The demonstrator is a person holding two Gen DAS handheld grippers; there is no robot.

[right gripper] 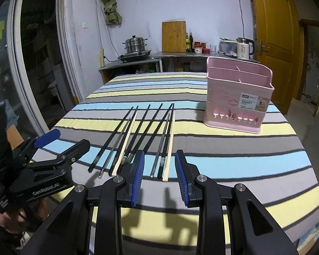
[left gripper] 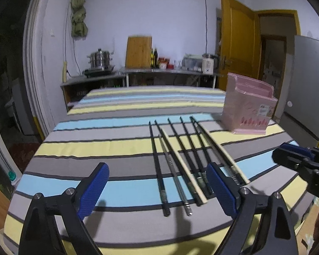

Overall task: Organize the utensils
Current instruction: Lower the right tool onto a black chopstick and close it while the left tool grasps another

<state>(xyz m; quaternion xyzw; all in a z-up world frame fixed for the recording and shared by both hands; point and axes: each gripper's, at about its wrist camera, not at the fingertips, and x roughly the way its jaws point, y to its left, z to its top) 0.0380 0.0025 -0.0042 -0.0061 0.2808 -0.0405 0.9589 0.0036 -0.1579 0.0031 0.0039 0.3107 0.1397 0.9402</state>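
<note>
Several chopsticks (left gripper: 180, 159) lie side by side on the striped tablecloth: black, metal and pale wooden ones; they also show in the right wrist view (right gripper: 142, 138). A pink utensil basket (left gripper: 247, 110) stands upright at the right, with empty compartments in the right wrist view (right gripper: 237, 97). My left gripper (left gripper: 157, 191) is open and empty, just above the chopsticks' near ends. My right gripper (right gripper: 159, 176) is open and empty, with its pads either side of the near ends of the right group of chopsticks. It shows at the right edge of the left wrist view (left gripper: 295, 161).
The table (right gripper: 234, 153) is covered by a striped cloth. Behind it a counter (right gripper: 180, 55) holds a steamer pot (right gripper: 136, 44), a cutting board, bottles and a kettle (right gripper: 244, 47). A yellow door (right gripper: 274, 31) is at the right.
</note>
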